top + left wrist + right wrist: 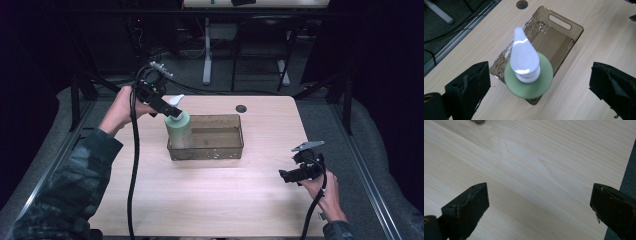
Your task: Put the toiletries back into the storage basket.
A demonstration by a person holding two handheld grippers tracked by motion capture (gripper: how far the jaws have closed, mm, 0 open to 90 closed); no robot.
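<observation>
A pale green bottle with a white pump head stands upright in the left end of a clear brownish bin on the wooden table. My left gripper hovers just over the pump. In the left gripper view its jaws are spread wide on either side of the bottle, and the pads touch neither it nor the pump head; the left gripper is open. My right gripper rests low near the table's right front. It is open over bare wood.
The bin has a handle slot in its far end wall and holds the bottle alone. A round cable hole sits in the table behind the bin. Metal rails run along both sides of the table. A desk frame stands beyond it.
</observation>
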